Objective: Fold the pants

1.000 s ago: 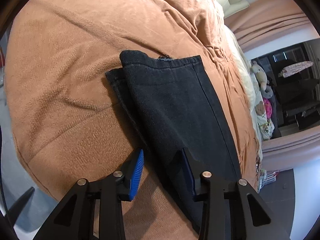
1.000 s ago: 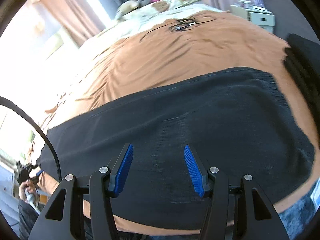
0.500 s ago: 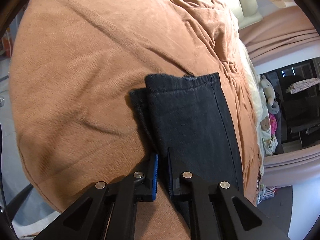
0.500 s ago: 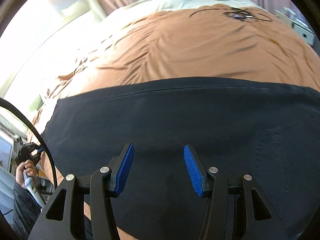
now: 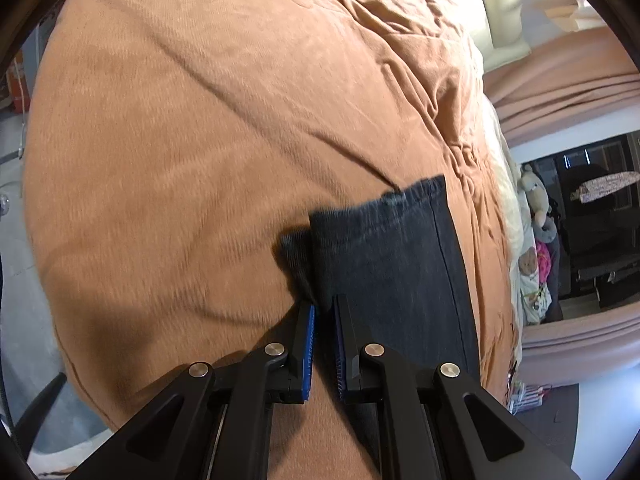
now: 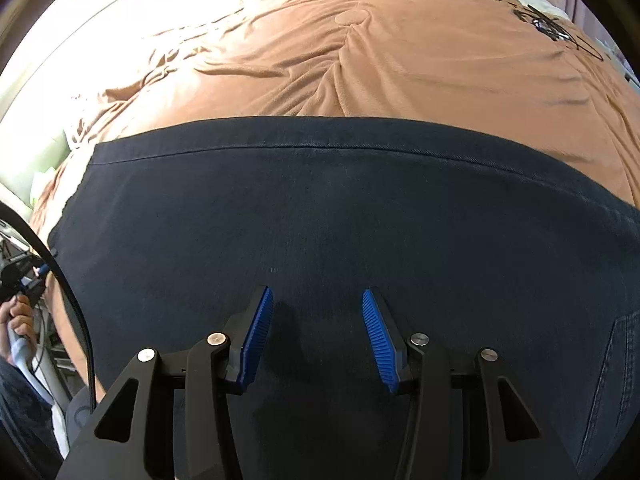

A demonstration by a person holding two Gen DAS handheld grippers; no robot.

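Left gripper (image 5: 325, 308): jaws nearly shut, pinching the near-side edge of the pants (image 5: 384, 264) just short of the hem; dark cloth sits between the blue pads. A likely reason is to lift the leg ends for a fold.
Leg ends: two layers run away from the left jaws, the under layer peeking out to their left, the hem lying ahead on the brown blanket (image 5: 192, 128).
Right gripper (image 6: 318, 300): jaws apart and closing, poised over the broad middle of the pants (image 6: 320, 208); cloth lies below and between the pads, and they do not look to press on it yet. Probably it seeks a pinch to pair with the left hold.
Beyond the right jaws: the long seamed edge, then rumpled blanket (image 6: 400, 64).
Left of the right jaws: a black cable (image 6: 66, 280) and the person's hand (image 6: 18, 320) on the other gripper's handle.
Obstacles: none on the cloth; the soft, creased bedding may drag the fold.
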